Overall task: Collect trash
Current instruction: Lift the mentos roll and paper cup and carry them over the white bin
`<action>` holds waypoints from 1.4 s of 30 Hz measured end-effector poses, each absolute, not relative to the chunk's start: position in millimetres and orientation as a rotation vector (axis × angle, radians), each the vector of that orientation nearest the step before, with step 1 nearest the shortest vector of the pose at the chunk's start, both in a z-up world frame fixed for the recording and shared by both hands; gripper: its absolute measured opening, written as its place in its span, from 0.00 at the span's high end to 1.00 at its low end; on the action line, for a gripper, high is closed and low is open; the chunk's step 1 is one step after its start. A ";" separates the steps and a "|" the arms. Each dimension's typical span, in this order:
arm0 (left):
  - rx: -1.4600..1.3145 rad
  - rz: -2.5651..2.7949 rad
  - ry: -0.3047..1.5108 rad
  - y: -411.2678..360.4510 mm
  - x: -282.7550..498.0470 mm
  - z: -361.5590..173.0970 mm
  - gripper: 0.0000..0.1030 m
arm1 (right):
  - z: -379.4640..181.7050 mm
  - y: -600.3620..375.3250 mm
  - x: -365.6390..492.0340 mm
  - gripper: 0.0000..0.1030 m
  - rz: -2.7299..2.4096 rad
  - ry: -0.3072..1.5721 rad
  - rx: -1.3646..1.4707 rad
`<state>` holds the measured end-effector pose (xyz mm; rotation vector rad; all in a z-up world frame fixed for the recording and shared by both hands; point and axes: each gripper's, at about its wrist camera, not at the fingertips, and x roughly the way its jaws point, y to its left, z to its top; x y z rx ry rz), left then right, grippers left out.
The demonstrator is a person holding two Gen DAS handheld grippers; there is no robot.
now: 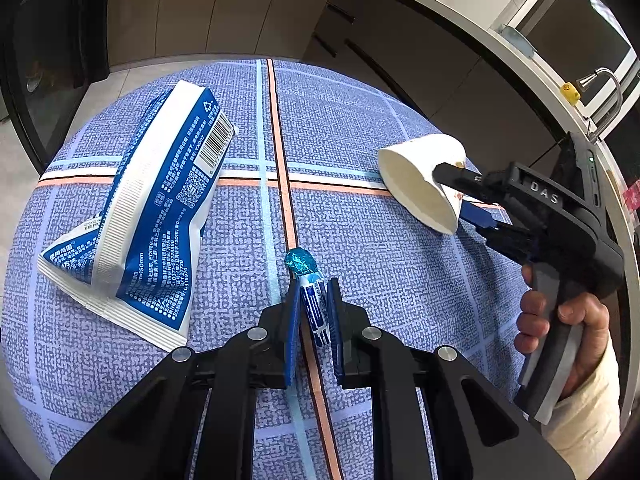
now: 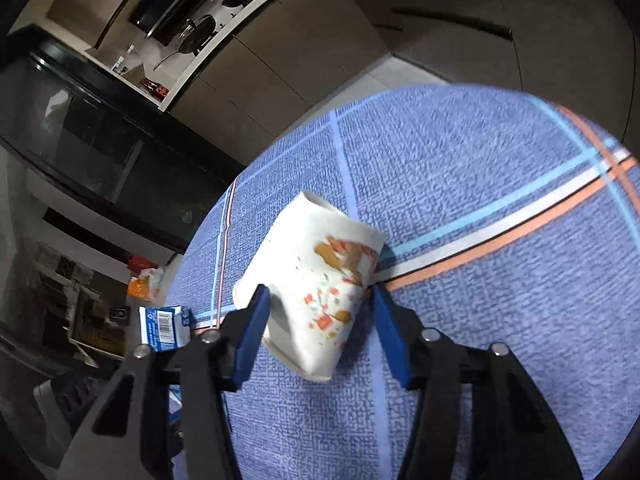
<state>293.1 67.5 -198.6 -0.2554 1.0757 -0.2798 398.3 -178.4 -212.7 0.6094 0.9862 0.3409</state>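
Collection early, by my read: left gripper (image 1: 314, 312) pinches the candy wrapper (image 1: 310, 296) at lower centre, right gripper (image 2: 320, 312) straddles the tipped paper cup (image 2: 316, 280) mid-frame, jaws spread, and the blue-white pouch (image 1: 148, 216) lies untouched at left on the tablecloth (image 1: 400, 280).

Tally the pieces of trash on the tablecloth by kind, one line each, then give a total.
Paper cup: 1
Blue-and-white plastic package: 1
Small blue candy wrapper: 1
Total: 3
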 end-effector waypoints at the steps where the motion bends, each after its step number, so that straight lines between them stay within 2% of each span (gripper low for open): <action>1: -0.255 -0.280 1.076 67.1 293.4 -198.5 0.88 | -213.3 -177.9 399.3 0.56 0.344 0.986 0.613; 6: -0.253 -0.276 1.077 65.5 293.4 -198.3 0.89 | -213.3 -175.9 403.6 0.77 0.360 0.982 0.631; 9: -0.250 -0.265 1.072 63.7 293.0 -196.9 0.90 | -206.8 -175.9 397.2 0.79 0.361 0.960 0.595; 24: -0.231 -0.268 1.003 61.2 273.9 -157.5 0.91 | -148.7 -178.9 336.6 0.80 0.346 0.835 0.393; 42: -0.149 -0.345 0.907 1.6 226.0 -98.8 0.91 | -92.5 -230.6 243.8 0.79 0.252 0.671 0.321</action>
